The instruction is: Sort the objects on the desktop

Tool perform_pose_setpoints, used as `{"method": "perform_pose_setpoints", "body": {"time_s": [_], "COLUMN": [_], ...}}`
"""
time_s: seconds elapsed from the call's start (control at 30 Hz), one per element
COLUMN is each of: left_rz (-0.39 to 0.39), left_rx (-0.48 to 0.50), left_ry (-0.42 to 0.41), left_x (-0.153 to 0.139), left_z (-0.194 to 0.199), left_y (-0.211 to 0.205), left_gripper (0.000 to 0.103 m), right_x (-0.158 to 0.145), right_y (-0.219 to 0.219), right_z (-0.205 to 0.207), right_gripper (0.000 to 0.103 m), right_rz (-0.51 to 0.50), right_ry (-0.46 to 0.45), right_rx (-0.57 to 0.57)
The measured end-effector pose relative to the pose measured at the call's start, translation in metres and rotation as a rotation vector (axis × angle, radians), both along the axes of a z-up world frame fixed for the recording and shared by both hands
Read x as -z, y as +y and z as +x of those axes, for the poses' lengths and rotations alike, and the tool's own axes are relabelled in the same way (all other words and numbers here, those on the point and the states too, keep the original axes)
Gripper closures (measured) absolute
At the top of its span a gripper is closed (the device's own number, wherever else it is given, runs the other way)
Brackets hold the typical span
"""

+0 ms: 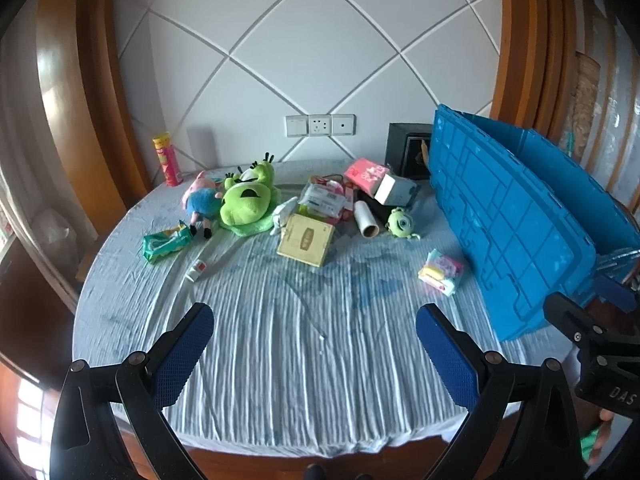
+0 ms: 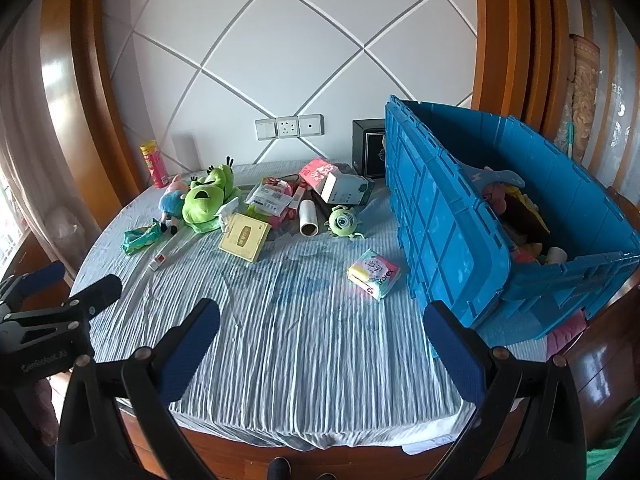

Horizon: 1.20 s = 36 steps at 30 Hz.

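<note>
Both grippers, left gripper (image 1: 314,344) and right gripper (image 2: 322,336), hover wide open and empty over the striped tablecloth (image 1: 280,340); nearest item, the pastel tissue pack (image 2: 374,274) beside the blue crate (image 2: 448,220), looks light, soft, crinkly-slick, best pinched across its short sides.

White diamond-panelled wall (image 1: 312,52), socket plate (image 1: 320,125), curved wooden frames (image 2: 76,92), striped cloth on table (image 2: 304,340).

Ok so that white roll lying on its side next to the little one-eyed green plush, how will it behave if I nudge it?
The white cylindrical roll with the cardboard core lies on its side, so it would probably roll. The wrinkled striped cloth may slow it. It looks light.
</note>
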<state>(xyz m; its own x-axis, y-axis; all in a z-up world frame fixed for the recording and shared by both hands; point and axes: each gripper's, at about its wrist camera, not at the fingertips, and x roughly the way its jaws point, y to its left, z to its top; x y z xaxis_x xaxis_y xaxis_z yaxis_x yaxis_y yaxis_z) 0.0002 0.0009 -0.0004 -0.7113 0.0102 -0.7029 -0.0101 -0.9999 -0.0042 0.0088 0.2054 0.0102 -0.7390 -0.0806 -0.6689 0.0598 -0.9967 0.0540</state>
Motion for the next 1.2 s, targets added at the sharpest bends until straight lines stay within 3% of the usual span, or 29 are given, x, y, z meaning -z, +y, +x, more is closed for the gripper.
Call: {"method": "perform_pose_setpoints", "body": {"time_s": [0.13,0.3,0.9,1.0,1.2], "left_rz": [0.055,0.007,0.004,0.003,0.003], "left_rx": [0.003,-0.016,0.006,0.006,0.009], "left_ry": [-0.024,-0.008,0.000,-0.004,-0.009], "left_x": [0.001,0.005,0.006,0.006,0.007], "left_z": [-0.005,-0.004,-0.001,-0.001,-0.001], "left_y": [-0.010,-0.002,-0.005,-0.005,-0.006], "left_gripper": [0.001,0.001,0.001,0.001,0.001], "right_x": [0.001,0.003,0.012,-0.003,-0.001], "right_y": [0.000,0.000,-0.006,-0.001,-0.002], "right_z": [0.000,0.001,0.012,-0.003,-0.005], "right_gripper": [0.000,0.000,0.000,0.000,0.000], "right_rz": [0.001,0.002,0.008,-0.006,-0.004], "right_ry": [0.000,0.000,0.002,-0.022,-0.031], "right_rx": [-0.001,-0.001,0.005,0.013,0.012]}}
